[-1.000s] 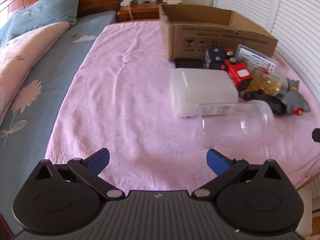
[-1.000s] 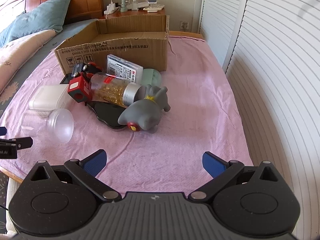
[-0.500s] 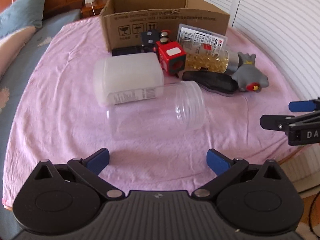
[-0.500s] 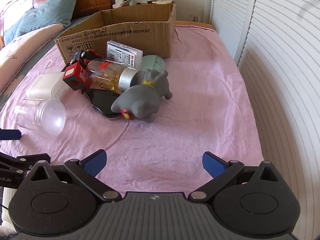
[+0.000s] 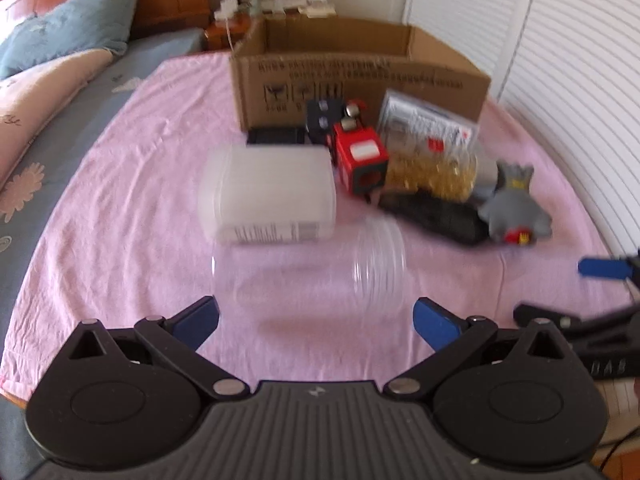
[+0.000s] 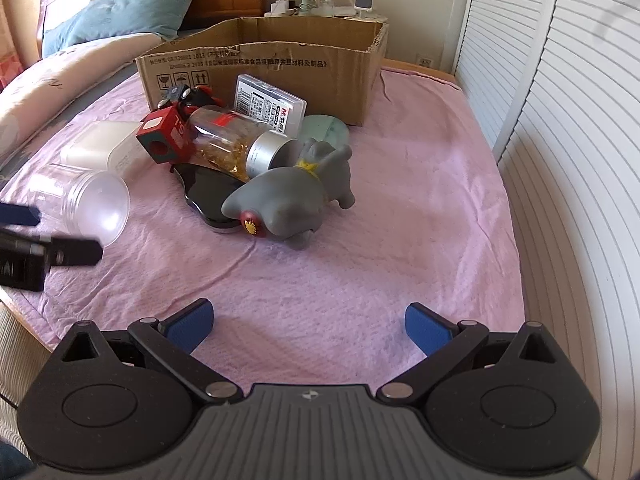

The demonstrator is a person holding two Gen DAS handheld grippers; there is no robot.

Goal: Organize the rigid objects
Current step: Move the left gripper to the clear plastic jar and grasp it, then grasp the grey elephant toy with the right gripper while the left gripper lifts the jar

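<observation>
The clear plastic jar lies on its side, long axis across the frame, just ahead of the wide-open left gripper, nearer than the equally spread right gripper.

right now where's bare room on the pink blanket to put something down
Bare pink blanket lies between the grey elephant toy and the white louvred doors, and left of the white plastic tub toward the pillows. It is crowded in front of the brown cardboard box, down to the clear plastic jar.
</observation>
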